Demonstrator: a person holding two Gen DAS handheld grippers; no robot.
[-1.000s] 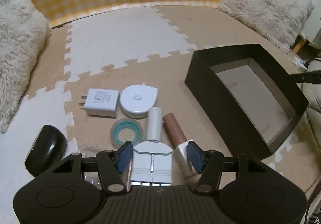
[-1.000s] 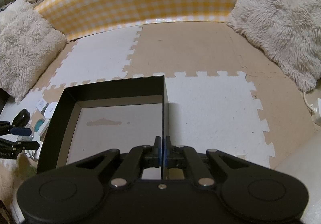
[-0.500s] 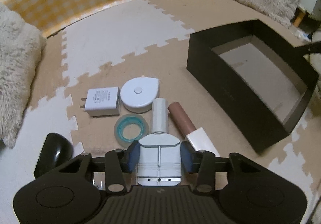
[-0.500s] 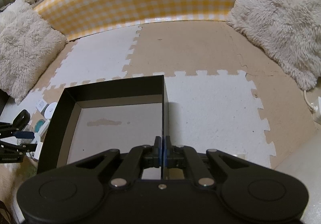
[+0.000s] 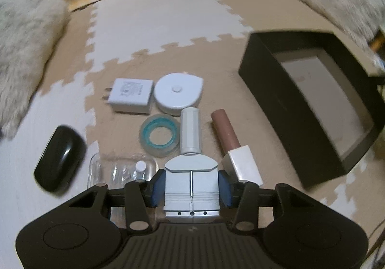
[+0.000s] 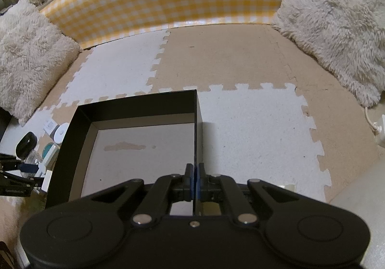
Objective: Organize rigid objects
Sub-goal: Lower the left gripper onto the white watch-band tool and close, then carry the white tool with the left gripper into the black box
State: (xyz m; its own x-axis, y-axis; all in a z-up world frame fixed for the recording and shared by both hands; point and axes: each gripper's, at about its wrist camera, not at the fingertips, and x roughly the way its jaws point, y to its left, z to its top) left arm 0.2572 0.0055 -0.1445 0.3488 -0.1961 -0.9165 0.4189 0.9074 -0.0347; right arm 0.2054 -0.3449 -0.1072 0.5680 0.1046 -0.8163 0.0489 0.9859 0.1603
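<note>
Blue pads of the left gripper clamp the flat sides of a pale grey bottle, its long axis running straight out toward twelve o'clock, white cap leading over the foam mat. The open black box, the likely destination, lies at about two o'clock from those fingers. The right gripper is clenched on the box's right wall, pinning it. Still loose on the mat: tape roll, charger, round white case, brown tube, black mouse.
</note>
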